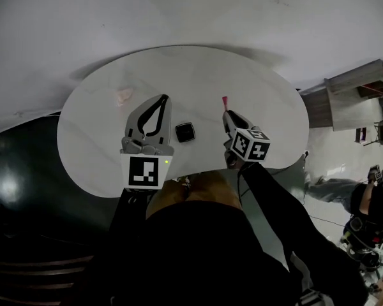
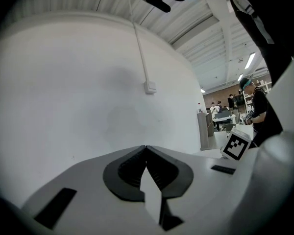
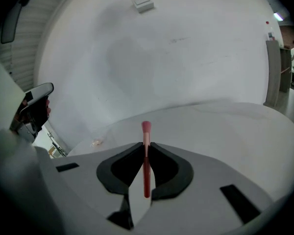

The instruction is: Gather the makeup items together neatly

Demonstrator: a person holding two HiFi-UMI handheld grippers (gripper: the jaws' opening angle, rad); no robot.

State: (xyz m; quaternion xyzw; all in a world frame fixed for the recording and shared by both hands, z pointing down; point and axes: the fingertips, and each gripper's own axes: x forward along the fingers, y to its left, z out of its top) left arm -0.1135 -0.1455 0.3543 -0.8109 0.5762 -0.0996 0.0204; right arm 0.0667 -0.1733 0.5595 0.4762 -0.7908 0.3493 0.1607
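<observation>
My right gripper (image 1: pixel 226 115) (image 3: pixel 146 148) is shut on a slim red makeup brush (image 3: pixel 146 173), held above the white oval table (image 1: pixel 268 101). The brush's pink tip (image 1: pixel 225 100) sticks out past the jaws. My left gripper (image 1: pixel 162 99) (image 2: pixel 146 148) hovers over the table's left half with its jaws shut and nothing between them. A small black square compact (image 1: pixel 185 132) lies on the table between the two grippers. A small pale pink item (image 1: pixel 123 96) (image 3: pixel 96 142) lies on the table farther left, beyond the left gripper.
The table's front edge (image 1: pixel 198 171) runs close to my body. A white wall stands behind the table in both gripper views. Grey furniture (image 1: pixel 357 88) and a person (image 1: pixel 364 196) are off to the right on the floor.
</observation>
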